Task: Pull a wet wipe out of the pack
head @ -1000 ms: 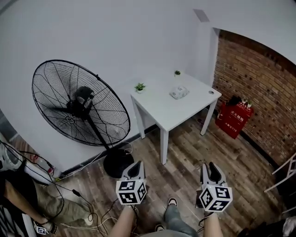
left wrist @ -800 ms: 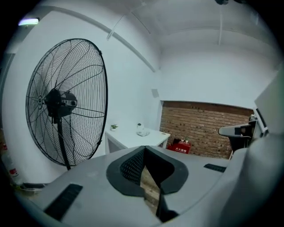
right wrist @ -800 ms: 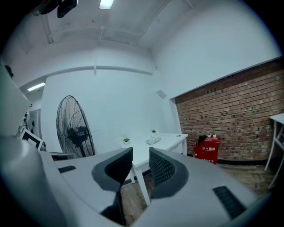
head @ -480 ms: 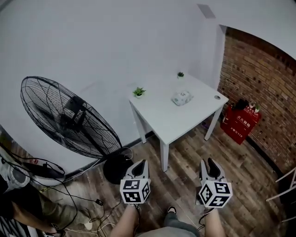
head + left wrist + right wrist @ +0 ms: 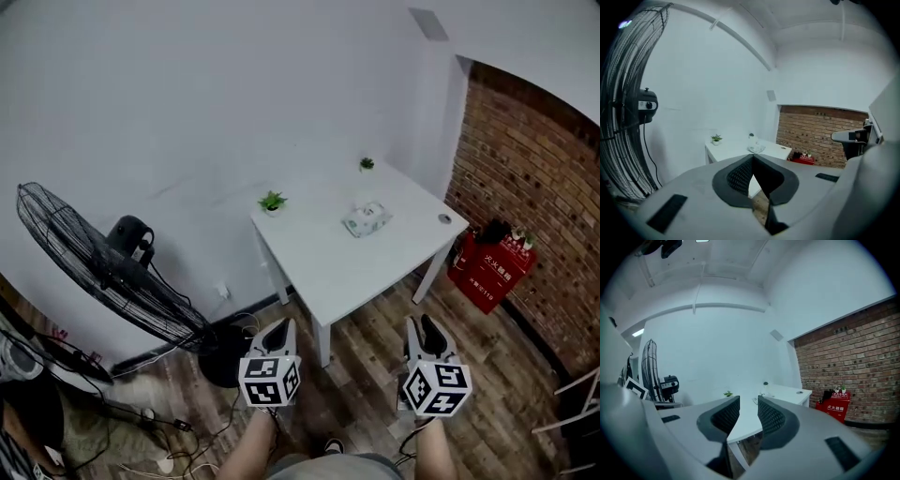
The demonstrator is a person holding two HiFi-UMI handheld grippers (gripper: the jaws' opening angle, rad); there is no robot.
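Head view puts the pack of wet wipes [image 5: 366,218] in the upper middle of the frame, lying on the white table [image 5: 319,267]. A small potted plant [image 5: 272,201] stands to its left and a second plant [image 5: 367,163] above it. The pack is well apart from both my tools. My left gripper [image 5: 279,330] and right gripper [image 5: 424,330] sit low in the frame over the wooden floor [image 5: 375,375], short of the table's near edge.

Left gripper view shows its jaws pressed together at the tips with nothing between them. Right gripper view shows those jaws parted by a narrow gap, also empty, with the table top beyond.

I judge this to be the approach — no part of the pull has begun. The pack is too small here for me to tell whether a wipe already pokes out.

The next move calls for closing on the table and bringing both tools over the pack. One should steady the pack while the other pinches the wipe at the opening. The left jaws would have to spread first.
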